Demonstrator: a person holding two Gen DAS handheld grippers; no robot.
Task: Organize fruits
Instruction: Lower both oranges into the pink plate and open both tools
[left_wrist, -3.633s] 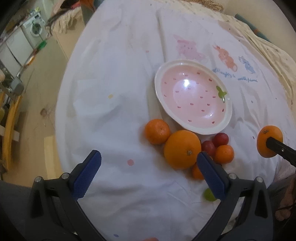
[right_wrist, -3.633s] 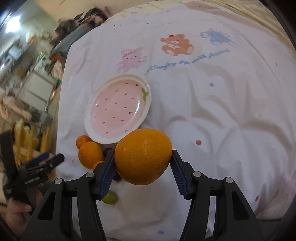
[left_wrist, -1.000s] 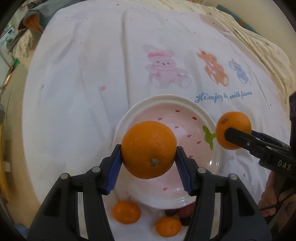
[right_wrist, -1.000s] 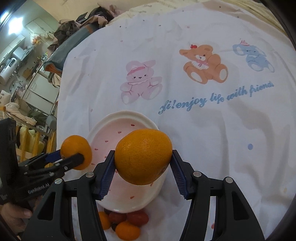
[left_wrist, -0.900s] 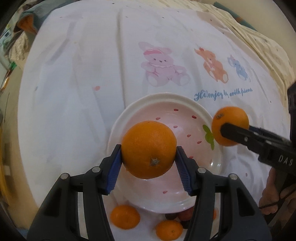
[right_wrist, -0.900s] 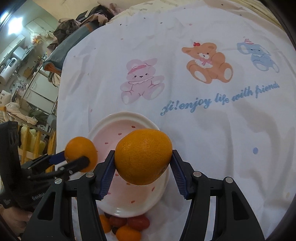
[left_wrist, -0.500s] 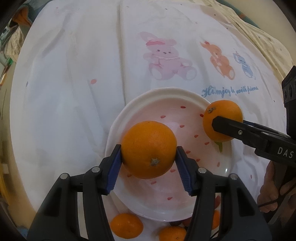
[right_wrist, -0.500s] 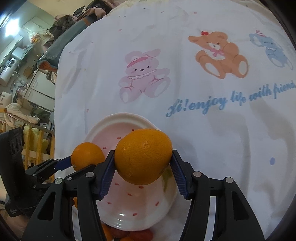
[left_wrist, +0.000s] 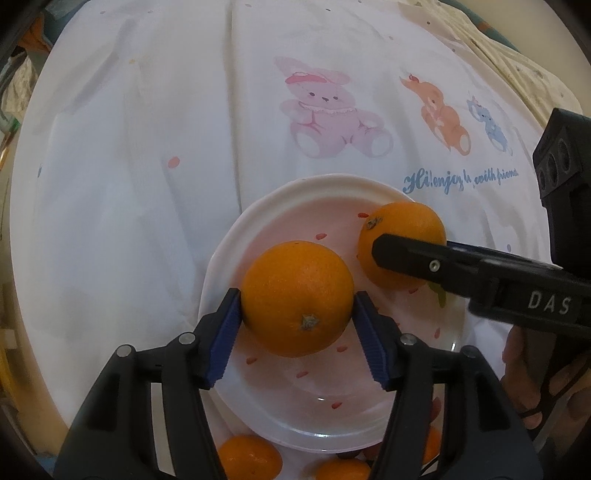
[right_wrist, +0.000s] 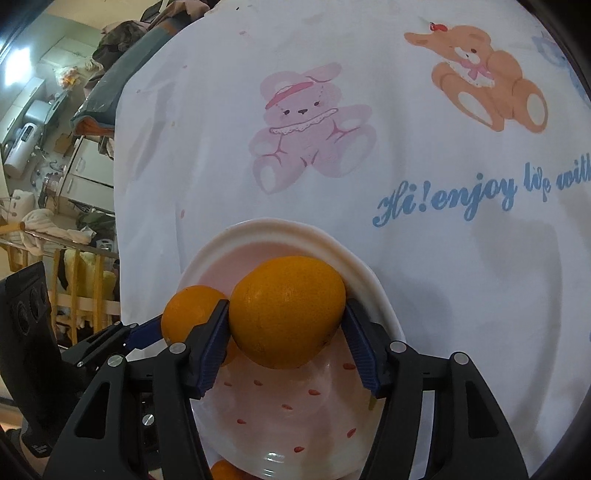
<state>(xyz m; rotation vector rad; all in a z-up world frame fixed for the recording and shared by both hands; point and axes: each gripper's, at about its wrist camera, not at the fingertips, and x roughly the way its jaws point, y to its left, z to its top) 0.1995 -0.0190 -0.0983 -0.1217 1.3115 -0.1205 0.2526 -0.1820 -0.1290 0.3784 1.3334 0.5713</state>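
Observation:
A pink strawberry-print plate (left_wrist: 236, 236) lies on a white cartoon-print cloth. A big orange (left_wrist: 297, 299) sits between the blue pads of my left gripper (left_wrist: 297, 306), low over the plate's middle. The jaws are opening and a thin gap shows at the right pad. A second orange (right_wrist: 288, 314) sits the same way in my right gripper (right_wrist: 286, 321), over the plate's far right side. Those jaws are opening too, with the right pad just off the peel. This orange (left_wrist: 402, 236) shows in the left wrist view behind the right gripper's black finger (left_wrist: 424, 258).
Small tangerines (left_wrist: 249, 458) (left_wrist: 341, 472) lie on the cloth by the plate's near rim, with reddish fruit mostly hidden behind my fingers. A person's hand (left_wrist: 524, 369) holds the right gripper. The cloth's left edge drops off toward room clutter (right_wrist: 55, 184).
Both grippers came down over the plate with their oranges and drew closer together. Each pair of jaws has widened slightly, so the pads no longer squeeze the fruit.

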